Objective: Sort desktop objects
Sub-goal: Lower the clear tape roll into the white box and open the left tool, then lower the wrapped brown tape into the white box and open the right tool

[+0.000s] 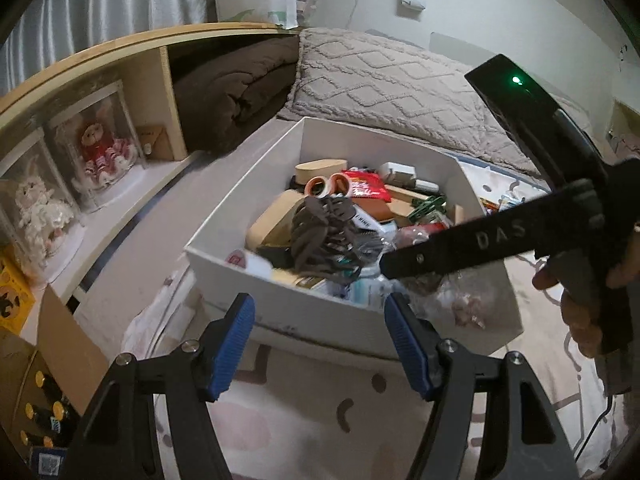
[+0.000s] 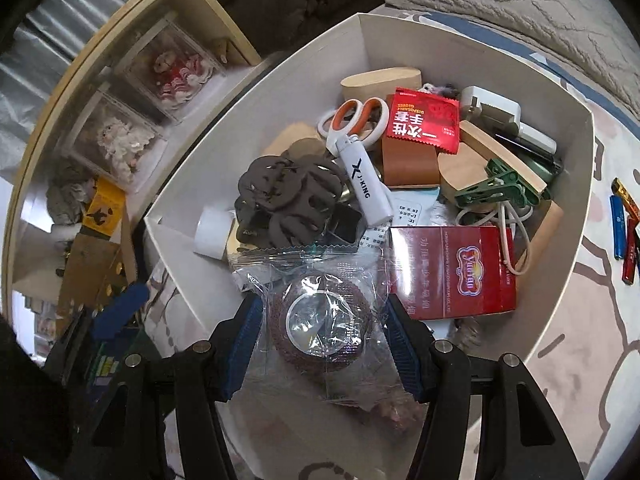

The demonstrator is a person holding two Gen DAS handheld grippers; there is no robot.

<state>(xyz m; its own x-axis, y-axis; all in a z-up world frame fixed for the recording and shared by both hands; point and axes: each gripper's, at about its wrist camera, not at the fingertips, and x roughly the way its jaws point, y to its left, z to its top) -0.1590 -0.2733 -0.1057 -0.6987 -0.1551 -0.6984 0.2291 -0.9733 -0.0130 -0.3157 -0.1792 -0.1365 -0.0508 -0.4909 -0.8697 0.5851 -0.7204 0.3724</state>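
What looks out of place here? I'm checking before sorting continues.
Several lighters lie loose on the patterned cover, outside the white box. Inside the box everything is heaped in a jumble, the scissors half buried.

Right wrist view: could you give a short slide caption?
Open right tongs straddle a dark red tape roll in clear plastic bag over the cluttered white box.

Left view: right tool (image 1: 460, 248) hides box (image 1: 224, 236) items; bagged roll (image 2: 324, 320) edges unclear.

White box (image 2: 472, 60) brimful of clutter; bagged maroon roll (image 2: 324, 326) on top.
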